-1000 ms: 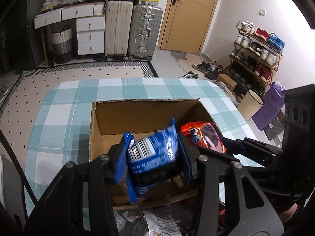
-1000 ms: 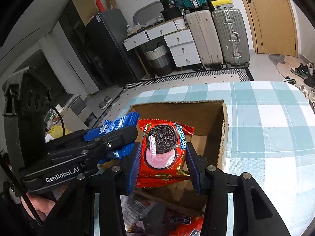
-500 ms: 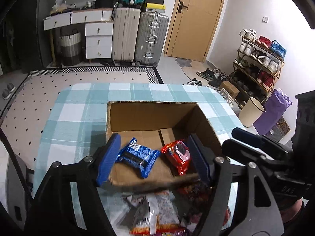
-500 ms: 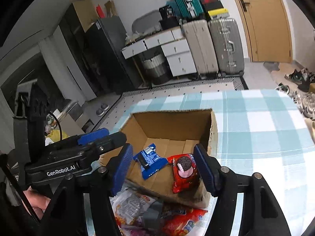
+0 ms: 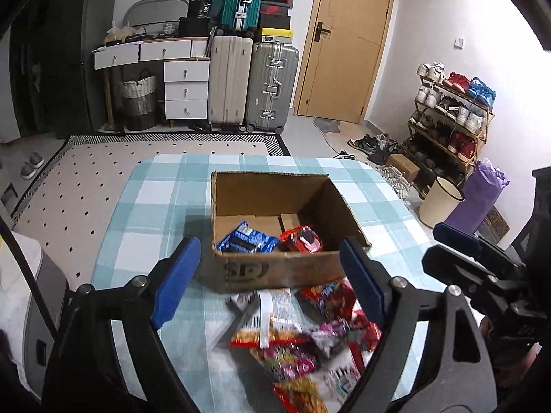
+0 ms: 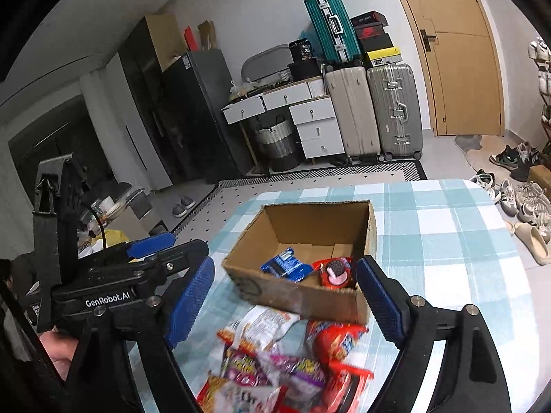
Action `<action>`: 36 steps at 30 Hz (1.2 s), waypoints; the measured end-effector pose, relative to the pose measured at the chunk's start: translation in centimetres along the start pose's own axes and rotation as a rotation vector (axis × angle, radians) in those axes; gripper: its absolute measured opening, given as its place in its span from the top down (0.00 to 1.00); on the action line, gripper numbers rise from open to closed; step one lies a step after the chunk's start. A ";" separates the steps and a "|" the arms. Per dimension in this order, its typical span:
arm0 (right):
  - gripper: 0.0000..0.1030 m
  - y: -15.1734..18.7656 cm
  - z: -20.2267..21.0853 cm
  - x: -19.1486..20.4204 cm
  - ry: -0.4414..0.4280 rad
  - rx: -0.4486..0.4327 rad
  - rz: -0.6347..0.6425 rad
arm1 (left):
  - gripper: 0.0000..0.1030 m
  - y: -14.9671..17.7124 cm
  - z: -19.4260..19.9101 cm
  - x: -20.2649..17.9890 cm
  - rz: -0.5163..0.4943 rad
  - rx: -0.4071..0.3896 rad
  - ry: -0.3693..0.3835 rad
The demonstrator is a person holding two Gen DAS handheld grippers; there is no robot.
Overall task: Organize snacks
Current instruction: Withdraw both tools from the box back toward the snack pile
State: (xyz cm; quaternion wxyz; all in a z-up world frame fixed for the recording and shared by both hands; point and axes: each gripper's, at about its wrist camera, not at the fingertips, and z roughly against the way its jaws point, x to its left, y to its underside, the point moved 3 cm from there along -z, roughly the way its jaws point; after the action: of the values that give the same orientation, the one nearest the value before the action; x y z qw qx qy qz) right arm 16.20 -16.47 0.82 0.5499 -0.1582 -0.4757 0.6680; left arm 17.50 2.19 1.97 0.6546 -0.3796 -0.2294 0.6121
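Note:
An open cardboard box point(image 5: 275, 272) point(image 6: 299, 296) stands on the checked tablecloth. Inside lie a blue cookie packet point(image 5: 246, 241) point(image 6: 286, 265) and a red cookie packet point(image 5: 303, 239) point(image 6: 335, 272), side by side near the front wall. A heap of loose snack packets point(image 5: 303, 337) point(image 6: 282, 354) lies on the cloth in front of the box. My left gripper point(image 5: 268, 275) hovers above and before the box, jaws opening, nothing between them. My right gripper point(image 6: 284, 297) is likewise pulled back, jaws opening and empty. Each gripper shows at the edge of the other's view.
The table point(image 5: 151, 213) with its teal checked cloth extends left and behind the box. Beyond it are suitcases point(image 5: 251, 82), white drawers point(image 5: 186, 86), a door, a shoe rack point(image 5: 451, 120) and a cream bin point(image 5: 440, 201) on the floor at right.
Both grippers let go of their packets: the blue one and the red one now lie in the box. Both jaws have opened wide, and both grippers have drawn back and up from the box.

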 end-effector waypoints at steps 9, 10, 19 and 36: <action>0.10 2.9 4.2 2.1 0.023 -0.019 0.021 | 0.17 3.0 4.6 -0.2 0.009 -0.001 -0.034; 0.10 3.2 4.6 2.3 0.023 -0.019 0.022 | 0.17 3.4 5.2 -0.2 0.011 -0.002 -0.040; 0.07 6.1 6.6 2.9 0.028 -0.013 0.005 | 0.01 6.1 8.3 0.8 0.043 -0.025 -0.054; 0.06 12.4 3.8 4.0 0.015 0.122 -0.028 | 0.01 11.8 8.9 4.1 0.123 0.043 -0.070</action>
State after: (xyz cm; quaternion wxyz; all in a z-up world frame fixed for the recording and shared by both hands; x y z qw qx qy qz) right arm 4.77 -13.95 -6.13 0.5713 -0.1227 -0.4322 0.6868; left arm 3.90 7.65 -2.44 0.6153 -0.3573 -0.2151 0.6689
